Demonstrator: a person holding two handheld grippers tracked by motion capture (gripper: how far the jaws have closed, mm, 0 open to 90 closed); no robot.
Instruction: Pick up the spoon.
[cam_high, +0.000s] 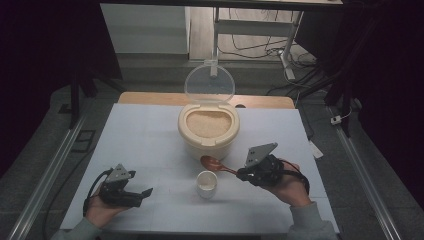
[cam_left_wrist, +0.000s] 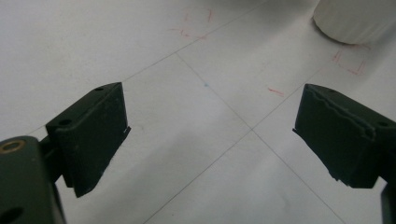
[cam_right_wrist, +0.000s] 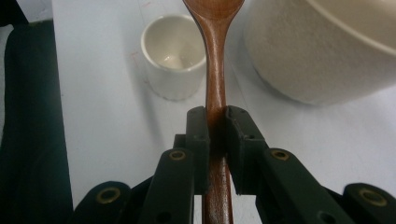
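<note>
Wooden spoon (cam_right_wrist: 215, 70) clamped in right tongs (cam_right_wrist: 216, 122) beside cup (cam_high: 207, 183); left tongs (cam_left_wrist: 210, 135) wide open, empty, over bare bench (cam_high: 150, 145).

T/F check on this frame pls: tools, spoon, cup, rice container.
1. The right tool is shut on the wooden spoon. True.
2. The left tool holds the cup. False: its jaws stand open over bare table.
3. The rice container has its lid open. True.
4. The white cup is full of rice. False: it looks empty.
5. The spoon bowl is inside the container. False: it is outside, in front of it, near the cup.
</note>
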